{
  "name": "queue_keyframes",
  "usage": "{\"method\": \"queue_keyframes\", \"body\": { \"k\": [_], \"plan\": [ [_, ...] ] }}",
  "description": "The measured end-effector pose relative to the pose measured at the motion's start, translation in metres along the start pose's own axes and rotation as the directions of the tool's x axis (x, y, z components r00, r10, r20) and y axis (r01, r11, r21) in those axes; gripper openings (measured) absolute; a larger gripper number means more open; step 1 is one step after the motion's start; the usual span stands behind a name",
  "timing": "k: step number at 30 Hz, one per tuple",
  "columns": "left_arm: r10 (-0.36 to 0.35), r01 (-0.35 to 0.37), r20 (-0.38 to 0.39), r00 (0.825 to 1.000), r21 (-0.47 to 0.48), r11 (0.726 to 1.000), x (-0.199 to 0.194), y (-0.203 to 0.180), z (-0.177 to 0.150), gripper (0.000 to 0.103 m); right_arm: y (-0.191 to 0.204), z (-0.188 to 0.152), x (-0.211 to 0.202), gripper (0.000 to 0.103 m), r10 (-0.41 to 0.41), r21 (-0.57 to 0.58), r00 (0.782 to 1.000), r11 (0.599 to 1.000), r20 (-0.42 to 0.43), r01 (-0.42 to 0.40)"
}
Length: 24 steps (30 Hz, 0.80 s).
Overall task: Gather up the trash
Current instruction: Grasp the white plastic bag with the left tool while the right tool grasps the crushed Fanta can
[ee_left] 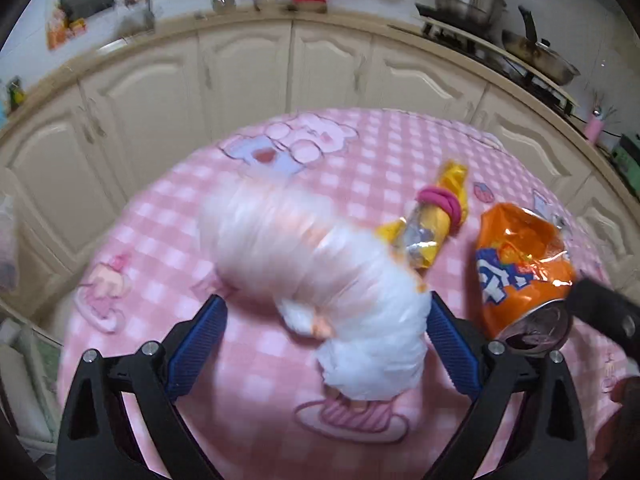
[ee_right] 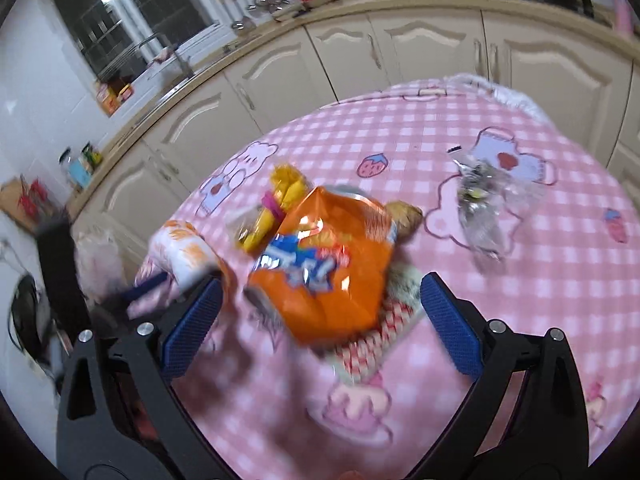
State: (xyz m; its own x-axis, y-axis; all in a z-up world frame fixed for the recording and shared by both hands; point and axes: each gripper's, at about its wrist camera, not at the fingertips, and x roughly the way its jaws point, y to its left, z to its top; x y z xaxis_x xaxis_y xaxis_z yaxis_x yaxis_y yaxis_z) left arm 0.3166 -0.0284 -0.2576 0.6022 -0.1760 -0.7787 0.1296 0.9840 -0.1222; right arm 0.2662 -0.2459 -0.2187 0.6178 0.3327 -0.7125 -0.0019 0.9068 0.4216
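Note:
A white plastic bag (ee_left: 320, 276) lies blurred on the pink checked tablecloth (ee_left: 360, 152), between the fingers of my open left gripper (ee_left: 326, 316). A crushed orange soda can (ee_left: 520, 272) lies to its right, and a yellow wrapper with a pink band (ee_left: 436, 216) behind it. In the right wrist view the orange can (ee_right: 324, 268) lies between the fingers of my open right gripper (ee_right: 320, 300), not gripped. The yellow wrapper (ee_right: 276, 208) sits behind it, the white bag (ee_right: 184, 252) to the left. A clear crumpled wrapper (ee_right: 480, 204) lies farther right.
Cream kitchen cabinets (ee_left: 240, 76) run behind the table. Pots stand on a stove (ee_left: 480, 12) at the back right. A red-and-white checked paper (ee_right: 384, 332) and a brown scrap (ee_right: 406, 216) lie under and behind the can.

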Motion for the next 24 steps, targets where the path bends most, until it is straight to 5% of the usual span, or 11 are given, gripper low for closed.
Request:
{"method": "queue_keyframes", "body": {
  "k": [2,4,7,15,24],
  "plan": [
    [-0.045,0.045,0.014,0.999,-0.016,0.999,0.001,0.003,0.003,0.065,-0.004,0.006,0.012,0.093,0.009,0.026,1.000,1.000,-0.027,-0.009],
    [-0.040,0.040,0.015,0.999,-0.008,0.999,0.004,0.005,0.005,0.051,-0.005,0.009,0.019,0.048,0.016,0.033,0.999,0.999,-0.039,-0.015],
    [-0.077,0.077,0.015,0.997,-0.002,0.997,0.004,0.007,0.006,0.031,-0.003,0.006,0.018,0.020,0.046,0.016,0.998,0.999,-0.048,-0.045],
    [-0.110,0.110,0.069,0.992,-0.002,0.994,-0.020,0.013,-0.006,0.026,0.002,-0.003,-0.019,0.018,0.098,-0.021,0.994,0.995,0.038,-0.097],
    [-0.155,0.140,0.176,0.972,0.090,0.986,-0.090,-0.027,-0.030,0.026,-0.048,-0.007,-0.117,0.018,0.148,0.029,0.968,0.987,0.204,-0.157]
  ]
}}
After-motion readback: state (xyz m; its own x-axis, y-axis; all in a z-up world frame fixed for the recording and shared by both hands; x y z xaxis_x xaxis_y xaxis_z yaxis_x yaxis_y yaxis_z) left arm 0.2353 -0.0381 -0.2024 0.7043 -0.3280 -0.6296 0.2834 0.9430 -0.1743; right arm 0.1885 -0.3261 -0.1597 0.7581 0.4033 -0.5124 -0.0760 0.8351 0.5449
